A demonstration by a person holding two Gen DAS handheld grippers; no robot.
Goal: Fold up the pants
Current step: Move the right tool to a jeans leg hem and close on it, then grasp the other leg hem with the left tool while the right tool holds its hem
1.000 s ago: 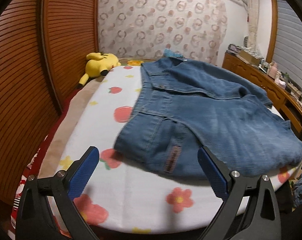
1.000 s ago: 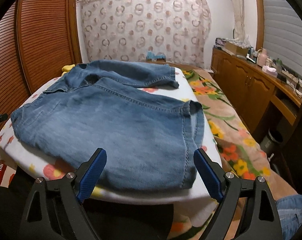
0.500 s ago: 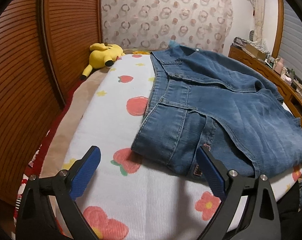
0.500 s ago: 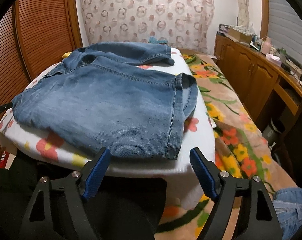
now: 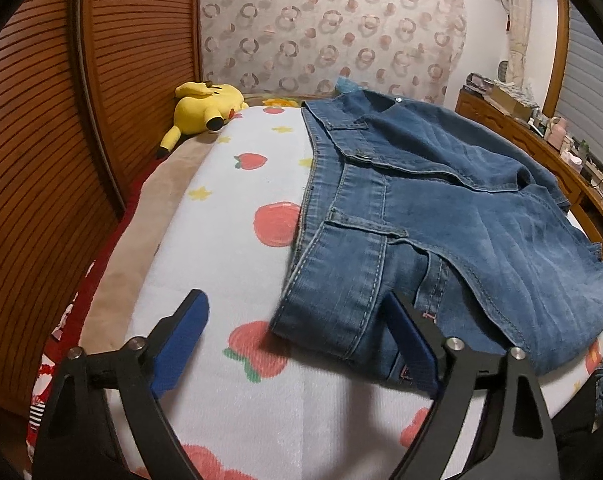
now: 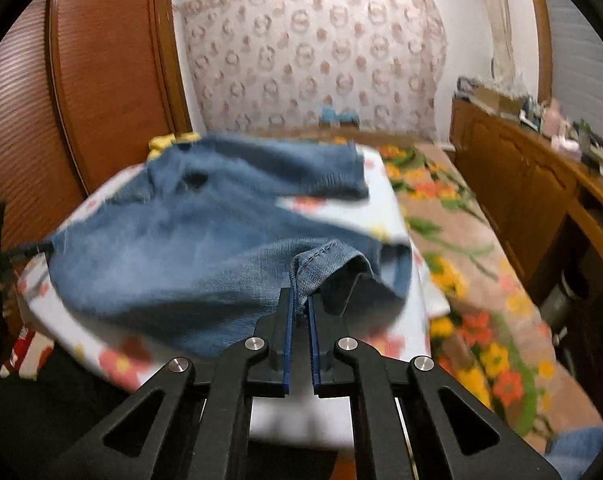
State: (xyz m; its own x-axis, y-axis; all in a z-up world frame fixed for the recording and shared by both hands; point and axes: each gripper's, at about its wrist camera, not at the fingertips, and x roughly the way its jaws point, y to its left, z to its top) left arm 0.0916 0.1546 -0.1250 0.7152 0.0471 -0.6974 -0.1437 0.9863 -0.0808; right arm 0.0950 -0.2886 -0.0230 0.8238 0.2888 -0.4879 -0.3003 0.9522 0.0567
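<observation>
We see blue jeans lying on a bed with a white cover that has red fruit and yellow stars on it. The waist end is near our left gripper. Its jaws stand wide apart and have just been closing a little. The corner of the waistband sits between them, but the blue pads do not press on it. Our right gripper has just snapped its jaws tight on the hem of a pant leg. That hem is lifted up off the bed, and this view is blurry. A yellow stuffed toy lies at the far end of the bed, by the wooden wall.
</observation>
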